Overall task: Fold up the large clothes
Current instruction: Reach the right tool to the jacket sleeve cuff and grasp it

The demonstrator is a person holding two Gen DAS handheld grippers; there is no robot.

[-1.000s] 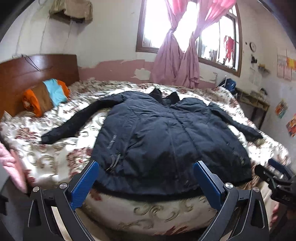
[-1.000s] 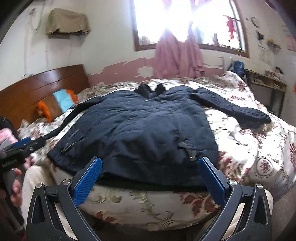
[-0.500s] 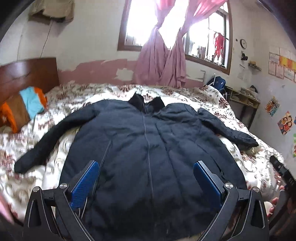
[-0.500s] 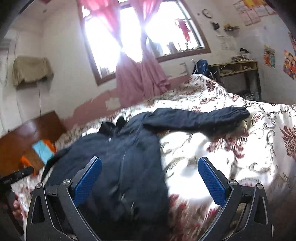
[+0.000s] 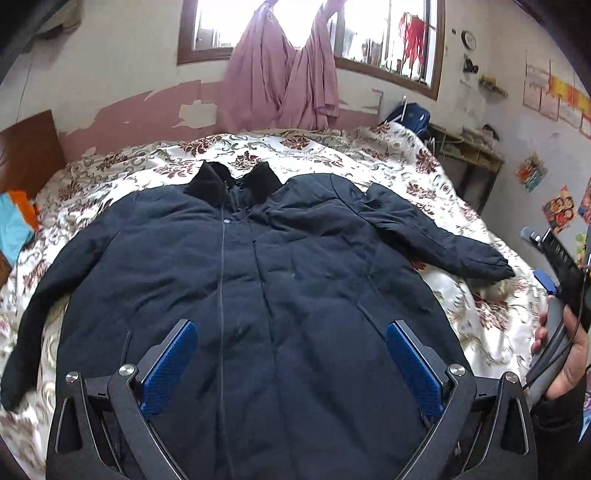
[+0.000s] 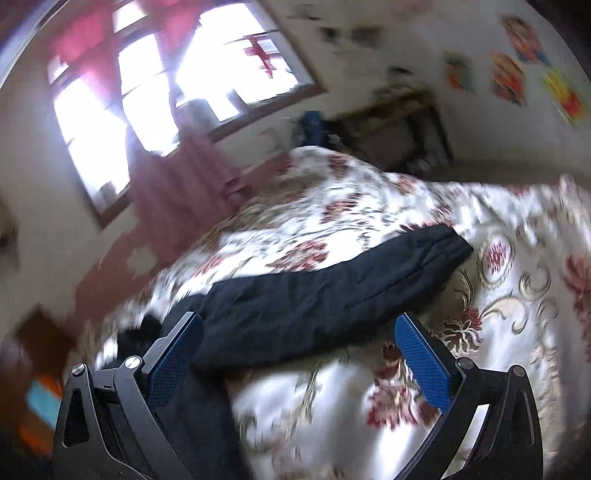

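Left wrist view: a dark navy padded jacket (image 5: 266, 280) lies front up on a bed (image 5: 332, 147) covered by a cream quilt with red flowers. Its black collar (image 5: 236, 182) points toward the window (image 5: 369, 33) and pink curtains (image 5: 280, 85); a zip line runs down the middle of the chest. Both sleeves are spread outward, the right sleeve (image 5: 443, 240) angled down toward the bed's edge. The left gripper (image 5: 291, 360) hangs above the lower body of the jacket, its blue pads wide apart and holding nothing. At the frame's right edge, the right hand (image 5: 565, 354) grips a handle.

Right wrist view, blurred: the right gripper (image 6: 299, 354) hangs over the jacket's sleeve (image 6: 332, 291), which lies stretched across the quilt. Its blue pads are spread wide and empty.
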